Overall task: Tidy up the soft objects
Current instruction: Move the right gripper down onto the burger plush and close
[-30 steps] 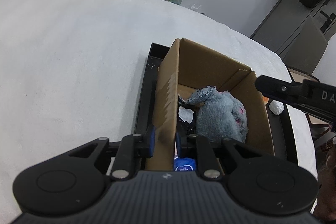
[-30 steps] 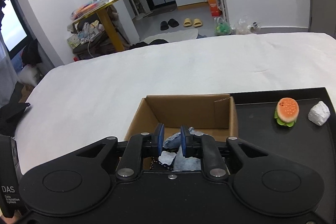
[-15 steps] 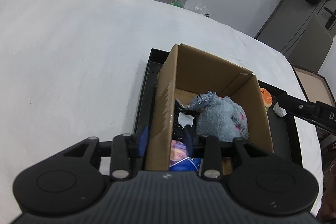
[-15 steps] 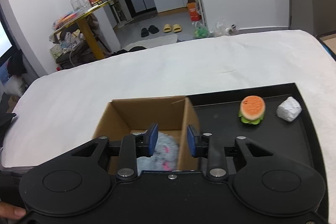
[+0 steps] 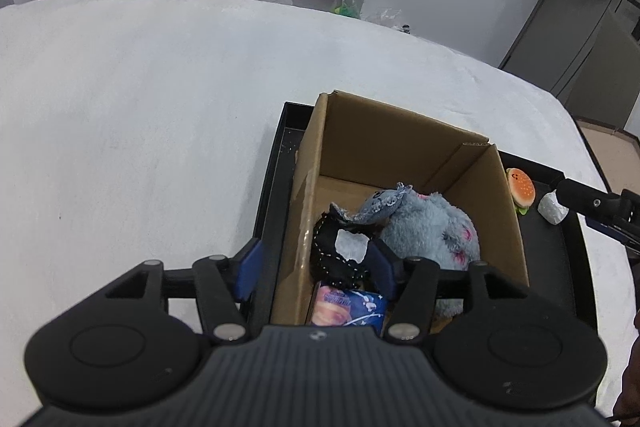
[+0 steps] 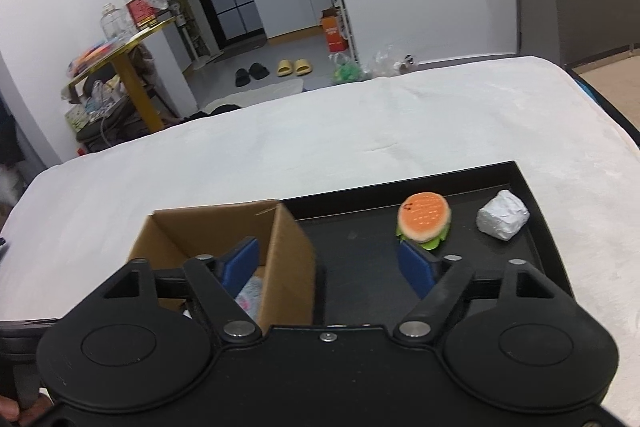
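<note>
An open cardboard box (image 5: 404, 155) stands on the left part of a black tray (image 5: 276, 163). Inside lie a blue plush toy (image 5: 432, 227), a black stitched piece (image 5: 332, 259) and a blue packet (image 5: 348, 305). My left gripper (image 5: 314, 269) is over the box's near left corner. Its jaws are opening, with the left wall between them untouched. My right gripper (image 6: 328, 265) hangs over the box's (image 6: 224, 227) right wall. Its jaws are opening wide, and nothing is gripped. A burger toy (image 6: 424, 221) and a foil-wrapped lump (image 6: 502, 221) rest on the tray (image 6: 360, 259), just past the right fingertip.
The tray sits on a wide white-covered table (image 5: 140, 107). Beyond the far edge are slippers (image 6: 294, 67), a yellow-legged side table with clutter (image 6: 120, 67) and a kitchen doorway. A grey cabinet stands at the right.
Both grippers' jaws have spread apart, and the left one has let go of the box's left wall. The right gripper has swung right, away from the box's inside towards the burger toy.
</note>
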### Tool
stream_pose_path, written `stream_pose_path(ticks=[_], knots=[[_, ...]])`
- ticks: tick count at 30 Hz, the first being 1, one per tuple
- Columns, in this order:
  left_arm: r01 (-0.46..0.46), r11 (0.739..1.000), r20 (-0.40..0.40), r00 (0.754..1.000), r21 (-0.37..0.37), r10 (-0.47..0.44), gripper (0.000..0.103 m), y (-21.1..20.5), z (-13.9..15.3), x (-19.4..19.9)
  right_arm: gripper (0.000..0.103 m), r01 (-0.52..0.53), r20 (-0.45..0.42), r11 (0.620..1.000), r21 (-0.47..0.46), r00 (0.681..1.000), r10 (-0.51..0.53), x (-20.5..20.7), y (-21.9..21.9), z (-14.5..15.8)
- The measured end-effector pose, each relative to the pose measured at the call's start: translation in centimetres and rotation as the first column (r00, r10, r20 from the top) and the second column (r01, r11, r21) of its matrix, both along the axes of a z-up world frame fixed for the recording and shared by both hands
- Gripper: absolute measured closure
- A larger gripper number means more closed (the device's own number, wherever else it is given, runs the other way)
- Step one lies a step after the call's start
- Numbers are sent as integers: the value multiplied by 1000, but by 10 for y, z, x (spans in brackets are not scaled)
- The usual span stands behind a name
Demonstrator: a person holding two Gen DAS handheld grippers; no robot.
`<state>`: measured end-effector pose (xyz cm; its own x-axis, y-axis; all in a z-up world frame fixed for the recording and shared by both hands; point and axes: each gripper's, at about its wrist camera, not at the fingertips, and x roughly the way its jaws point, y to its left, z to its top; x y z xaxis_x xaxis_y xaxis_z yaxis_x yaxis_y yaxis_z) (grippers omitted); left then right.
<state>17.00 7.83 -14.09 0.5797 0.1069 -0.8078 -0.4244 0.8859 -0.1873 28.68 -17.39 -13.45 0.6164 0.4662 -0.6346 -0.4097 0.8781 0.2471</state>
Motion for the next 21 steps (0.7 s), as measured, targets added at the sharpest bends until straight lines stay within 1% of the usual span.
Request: stream_pose_path(ticks=[4,8,9,10,13,21], knots=[[0,1000,-11,1000,10,0,46,-2,0,6,20,36,-3,999,-1,999,-36,10,-7,-6],[-5,1000,-25,1000,23,6,45,-3,0,12,20,51,-15,999,-2,999,-51,20,-13,-17],[-4,1000,-28,1000,27,5,41,-4,0,14,20,55,-18,998,-3,998,-55,22,-13,-19],[-2,999,-31,1000,34,3,34,-4,0,15,19,59,-22,998,-1,998,-59,24,-13,-21],[-4,998,-30,1000,57,6,26,-7,1,18,19,75,-31,997,2,997,-75,32,-14,-29],[11,997,-60,998,75,-7,25,-16,-2,34,18,106,-62,994,8,993,-105,45,-17,-50]])
